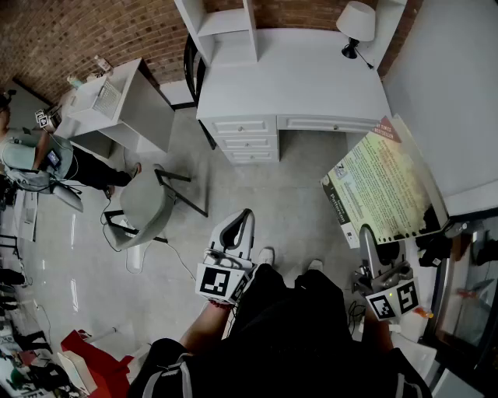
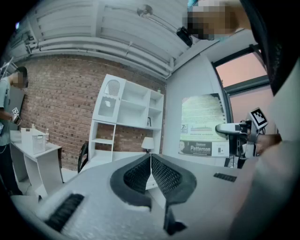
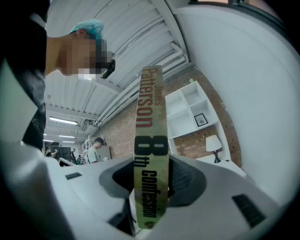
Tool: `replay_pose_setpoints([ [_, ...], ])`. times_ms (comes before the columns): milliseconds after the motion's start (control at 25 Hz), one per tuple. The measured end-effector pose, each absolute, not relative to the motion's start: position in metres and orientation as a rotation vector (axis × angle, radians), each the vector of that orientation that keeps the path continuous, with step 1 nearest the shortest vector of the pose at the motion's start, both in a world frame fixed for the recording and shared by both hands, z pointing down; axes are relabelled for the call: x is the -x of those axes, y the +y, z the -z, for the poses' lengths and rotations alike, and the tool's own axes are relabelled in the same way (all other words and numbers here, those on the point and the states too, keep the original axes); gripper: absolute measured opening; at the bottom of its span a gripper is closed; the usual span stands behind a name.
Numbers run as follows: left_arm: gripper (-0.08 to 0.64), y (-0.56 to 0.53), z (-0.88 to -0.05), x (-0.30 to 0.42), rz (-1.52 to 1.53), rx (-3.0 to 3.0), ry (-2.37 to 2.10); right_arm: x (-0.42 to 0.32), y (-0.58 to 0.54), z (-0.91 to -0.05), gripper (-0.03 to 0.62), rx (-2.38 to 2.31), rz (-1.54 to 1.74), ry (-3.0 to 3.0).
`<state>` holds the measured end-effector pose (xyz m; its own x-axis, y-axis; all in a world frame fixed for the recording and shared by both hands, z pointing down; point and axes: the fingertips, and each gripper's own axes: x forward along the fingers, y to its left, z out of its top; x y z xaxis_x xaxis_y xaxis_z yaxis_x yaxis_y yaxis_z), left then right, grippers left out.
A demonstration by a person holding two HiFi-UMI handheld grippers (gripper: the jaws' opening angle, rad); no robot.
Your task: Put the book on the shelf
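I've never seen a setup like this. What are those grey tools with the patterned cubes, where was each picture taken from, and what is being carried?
There is no robot here. A person stands in a room with a hand-held two-jaw gripper in each hand; the patterned cubes are part of the grippers. One picture comes from a camera on the person's head, looking down at their legs and the floor. The other two come from cameras riding on the grippers, looking along the jaws. The left gripper is closed and empty. The right gripper clamps a book, held upright. Ahead stands a white desk with a lamp on it, and a white shelf unit against the brick wall.
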<state>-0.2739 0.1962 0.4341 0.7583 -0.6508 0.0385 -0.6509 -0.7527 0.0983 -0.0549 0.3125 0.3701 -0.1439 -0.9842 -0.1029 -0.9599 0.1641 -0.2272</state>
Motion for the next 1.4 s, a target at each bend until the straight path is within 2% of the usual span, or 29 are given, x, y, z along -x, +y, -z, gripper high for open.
replay_pose_setpoints([
  [600, 0.018, 0.377, -0.423, 0.152, 0.011, -2.751, -1.265, -0.063, 0.445, -0.364, 0.164, 1.681, 0.115, 2.453],
  [1080, 0.018, 0.380, -0.410, 0.120, 0.007, -2.779, -1.339, -0.107, 0.448, -0.368, 0.164, 1.618, 0.173, 2.408],
  [1400, 0.020, 0.318, -0.410, 0.086, 0.038, -2.799, -1.305, -0.127, 0.383, -0.367, 0.164, 1.607, 0.151, 2.408],
])
